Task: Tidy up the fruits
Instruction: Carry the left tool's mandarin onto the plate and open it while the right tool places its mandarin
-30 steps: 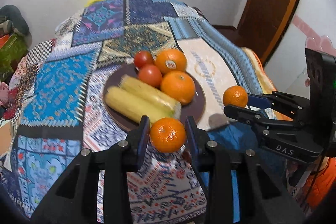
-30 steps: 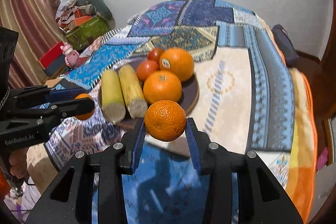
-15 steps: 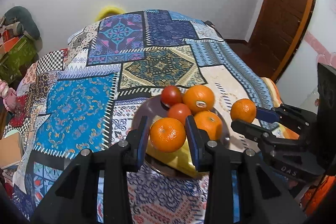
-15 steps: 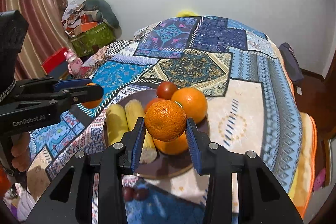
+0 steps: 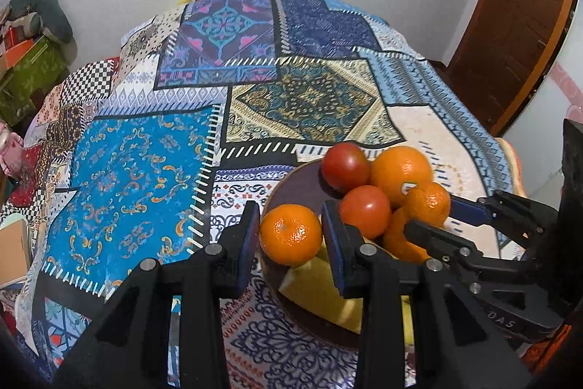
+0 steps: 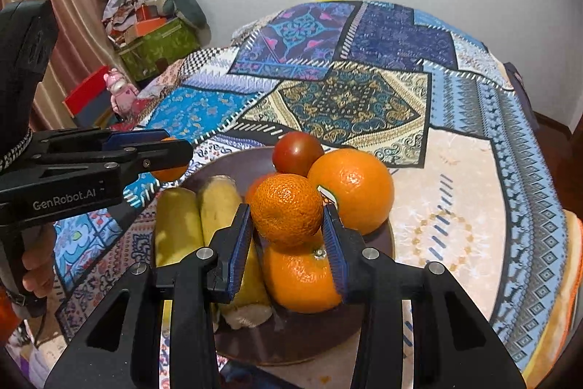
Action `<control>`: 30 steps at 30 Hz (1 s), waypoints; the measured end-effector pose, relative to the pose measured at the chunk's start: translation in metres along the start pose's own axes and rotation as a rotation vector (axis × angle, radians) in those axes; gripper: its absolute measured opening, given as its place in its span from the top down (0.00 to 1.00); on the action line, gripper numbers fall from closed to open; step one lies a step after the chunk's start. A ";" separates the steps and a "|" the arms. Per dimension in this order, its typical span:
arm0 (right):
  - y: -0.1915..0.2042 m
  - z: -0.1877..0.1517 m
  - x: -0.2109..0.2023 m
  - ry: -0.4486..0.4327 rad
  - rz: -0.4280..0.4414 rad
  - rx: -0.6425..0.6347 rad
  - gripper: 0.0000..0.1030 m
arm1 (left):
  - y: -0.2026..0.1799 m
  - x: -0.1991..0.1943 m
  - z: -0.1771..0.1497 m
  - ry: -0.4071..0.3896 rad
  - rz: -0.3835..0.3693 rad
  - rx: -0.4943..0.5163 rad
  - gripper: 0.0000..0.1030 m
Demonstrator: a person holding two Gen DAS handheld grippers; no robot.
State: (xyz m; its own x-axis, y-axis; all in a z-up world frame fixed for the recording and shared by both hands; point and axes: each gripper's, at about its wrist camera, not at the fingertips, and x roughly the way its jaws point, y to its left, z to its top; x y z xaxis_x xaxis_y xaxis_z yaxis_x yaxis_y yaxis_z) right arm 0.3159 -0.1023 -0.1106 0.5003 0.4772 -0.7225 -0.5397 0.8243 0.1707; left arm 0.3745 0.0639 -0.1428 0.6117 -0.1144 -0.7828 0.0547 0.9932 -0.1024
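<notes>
Left hand-held gripper [image 5: 290, 236] is clamped on a mandarin [image 5: 290, 234], held above the near-left rim of the brown plate [image 5: 291, 185]. Right hand-held gripper [image 6: 288, 225] is likewise closed on a second mandarin [image 6: 286, 206], poised over the fruit already heaped on the plate. The plate sits on a patchwork quilt [image 5: 145, 163] covering what appears to be a bed, toward its near right edge.

Plate contents: two large oranges [image 6: 351, 188], two tomatoes [image 6: 297, 152], and two pale yellow corn cobs [image 6: 178, 225].

Risks noted:
- The plate is crowded. A mandarin released onto the rounded pile is likely to roll off onto the quilt, possibly over the bed's near edge.
- The two hand-held grippers converge on the same plate; the right one's fingers [image 5: 430, 236] sit close beside the left one's load, so a collision could knock either fruit loose.
- The quilt is soft; downward pressure may tilt the plate and shift the stack.
- Tomatoes could bruise if struck.
</notes>
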 end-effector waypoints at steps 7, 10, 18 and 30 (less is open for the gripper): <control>0.001 0.002 0.004 0.001 0.002 -0.021 0.65 | 0.000 0.018 0.002 0.018 0.000 -0.002 0.66; 0.000 0.002 0.005 0.001 0.001 -0.027 0.65 | 0.000 0.024 0.002 0.024 0.016 -0.002 0.66; 0.000 0.002 0.005 0.005 -0.001 -0.019 0.65 | 0.005 0.026 0.000 0.046 -0.023 -0.033 0.66; 0.004 -0.007 -0.036 -0.036 -0.021 -0.019 0.64 | -0.015 -0.024 -0.015 -0.002 -0.021 0.026 0.65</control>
State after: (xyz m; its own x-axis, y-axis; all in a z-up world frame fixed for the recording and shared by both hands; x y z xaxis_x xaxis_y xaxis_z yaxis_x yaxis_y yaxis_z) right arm 0.2911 -0.1185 -0.0880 0.5357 0.4709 -0.7009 -0.5412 0.8286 0.1431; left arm 0.3475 0.0519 -0.1319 0.6115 -0.1356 -0.7796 0.0880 0.9908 -0.1033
